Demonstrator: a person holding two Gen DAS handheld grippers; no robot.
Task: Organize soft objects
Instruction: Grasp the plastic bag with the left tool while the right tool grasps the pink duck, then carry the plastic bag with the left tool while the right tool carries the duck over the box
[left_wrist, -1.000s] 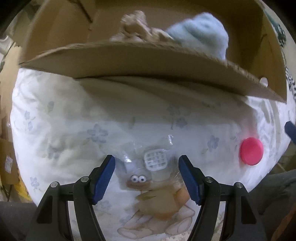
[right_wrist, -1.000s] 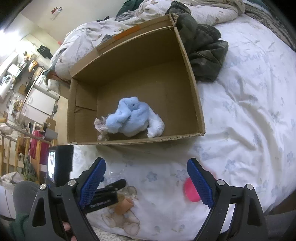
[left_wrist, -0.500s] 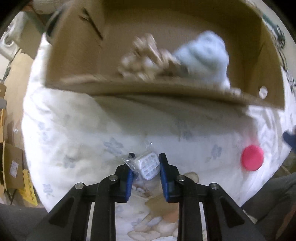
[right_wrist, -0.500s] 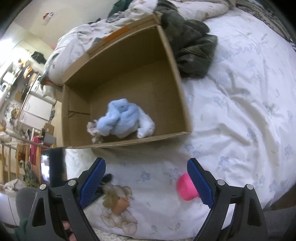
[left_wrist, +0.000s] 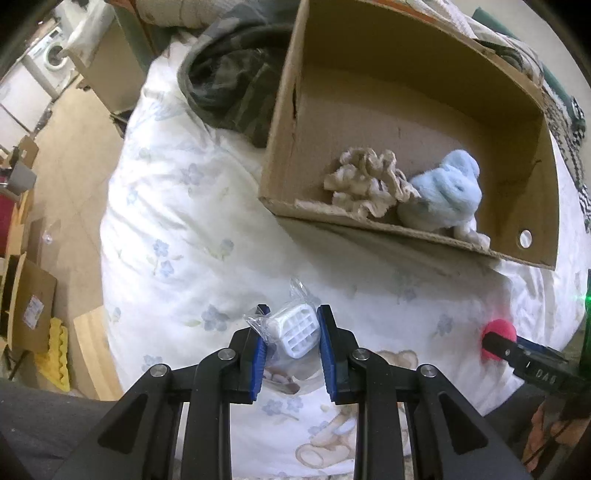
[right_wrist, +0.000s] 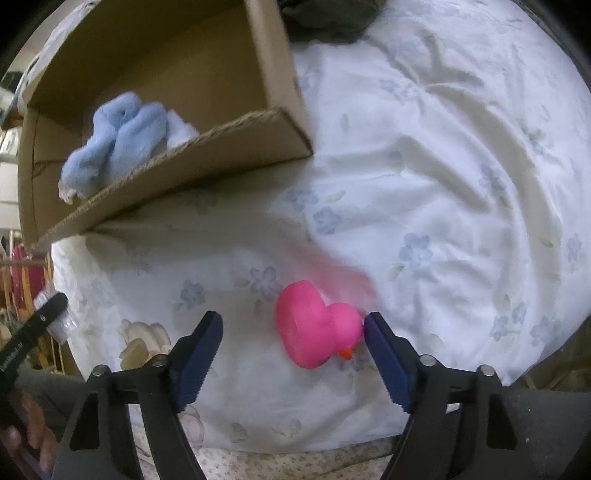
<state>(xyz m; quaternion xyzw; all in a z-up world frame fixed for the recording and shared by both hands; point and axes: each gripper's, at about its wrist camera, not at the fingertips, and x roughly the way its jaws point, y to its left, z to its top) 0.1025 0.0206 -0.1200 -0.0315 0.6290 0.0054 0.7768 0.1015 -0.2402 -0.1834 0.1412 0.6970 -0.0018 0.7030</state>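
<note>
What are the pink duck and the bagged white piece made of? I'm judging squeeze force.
The pink duck looks like smooth matte rubber or soft vinyl, moulded in one piece. The white piece seems rigid plastic with a moulded grid, inside a crinkly clear film bag, pinched by the left claw.

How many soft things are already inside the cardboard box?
2. A beige crumpled cloth lies against the near wall of the cardboard box, and a light blue plush sits right beside it, touching it. Something smaller could be hidden behind them.
</note>
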